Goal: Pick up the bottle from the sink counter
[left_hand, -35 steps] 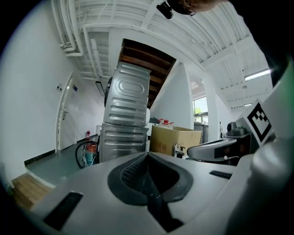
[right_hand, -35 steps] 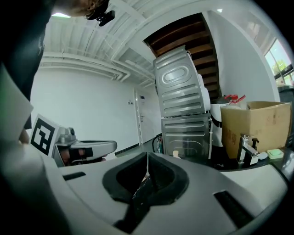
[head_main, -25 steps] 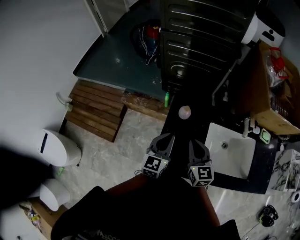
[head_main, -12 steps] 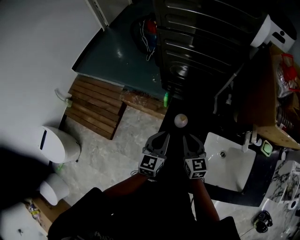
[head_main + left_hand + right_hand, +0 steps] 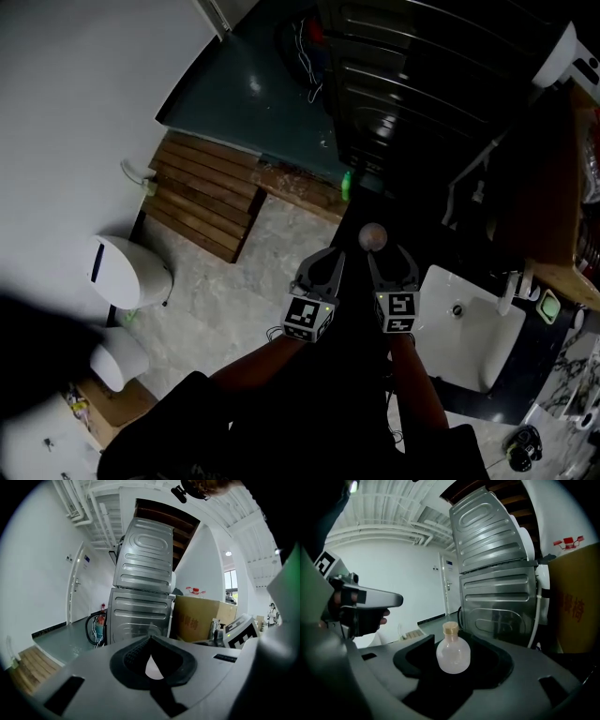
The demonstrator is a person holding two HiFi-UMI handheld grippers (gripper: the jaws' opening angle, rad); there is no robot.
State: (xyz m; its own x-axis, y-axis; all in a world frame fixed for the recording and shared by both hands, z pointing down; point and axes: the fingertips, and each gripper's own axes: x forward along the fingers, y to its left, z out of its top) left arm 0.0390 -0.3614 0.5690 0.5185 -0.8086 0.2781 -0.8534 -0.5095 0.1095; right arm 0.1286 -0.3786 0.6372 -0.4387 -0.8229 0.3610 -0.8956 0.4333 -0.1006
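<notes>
My right tool has just been spreading wide, the round pale-pink cork-topped bottle ungripped just ahead between its jaws, so I judge closing comes next; my left tool is pinched together.

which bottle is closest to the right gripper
The round pale tan-capped bottle, just ahead of the right gripper, whose fingers have just been opening with nothing between them; the green bottle stands farther back.
</notes>
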